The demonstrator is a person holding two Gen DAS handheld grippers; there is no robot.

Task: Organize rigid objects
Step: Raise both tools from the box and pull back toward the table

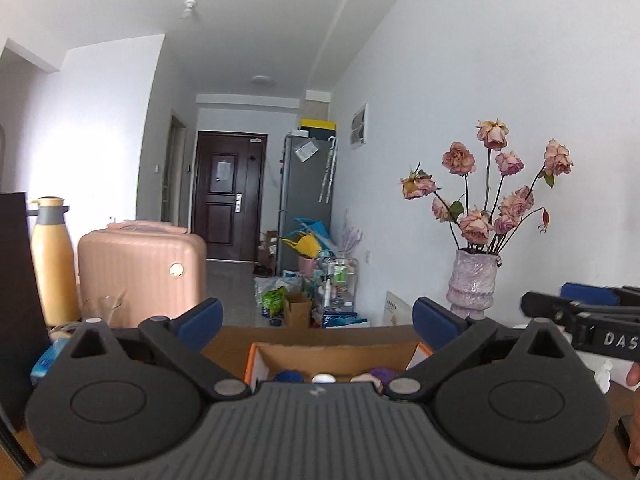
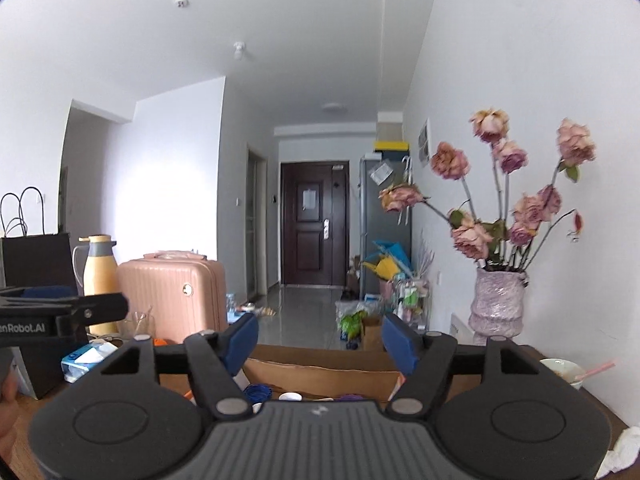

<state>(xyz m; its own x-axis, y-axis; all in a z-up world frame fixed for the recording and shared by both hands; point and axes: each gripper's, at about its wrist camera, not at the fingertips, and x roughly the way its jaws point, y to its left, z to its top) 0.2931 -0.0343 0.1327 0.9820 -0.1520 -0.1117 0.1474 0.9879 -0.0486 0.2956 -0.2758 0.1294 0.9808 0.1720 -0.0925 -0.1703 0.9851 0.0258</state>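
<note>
An open cardboard box (image 1: 336, 350) sits on the brown table just ahead of both grippers; it also shows in the right wrist view (image 2: 320, 374). Inside it I see a blue item (image 1: 288, 376), a white cap (image 1: 323, 378) and a purple item (image 1: 382, 374), mostly hidden by the gripper body. My left gripper (image 1: 316, 320) is open and empty above the box's near side. My right gripper (image 2: 320, 338) is open and empty, held above the box; it shows at the right edge of the left wrist view (image 1: 560, 304).
A vase of dried roses (image 2: 498, 304) stands at the back right by the wall. A yellow thermos (image 2: 99, 276), a black bag (image 2: 36, 260) and a pink suitcase (image 2: 172, 292) are at the left. A bowl with a spoon (image 2: 564, 372) and crumpled tissue (image 2: 624, 448) lie right.
</note>
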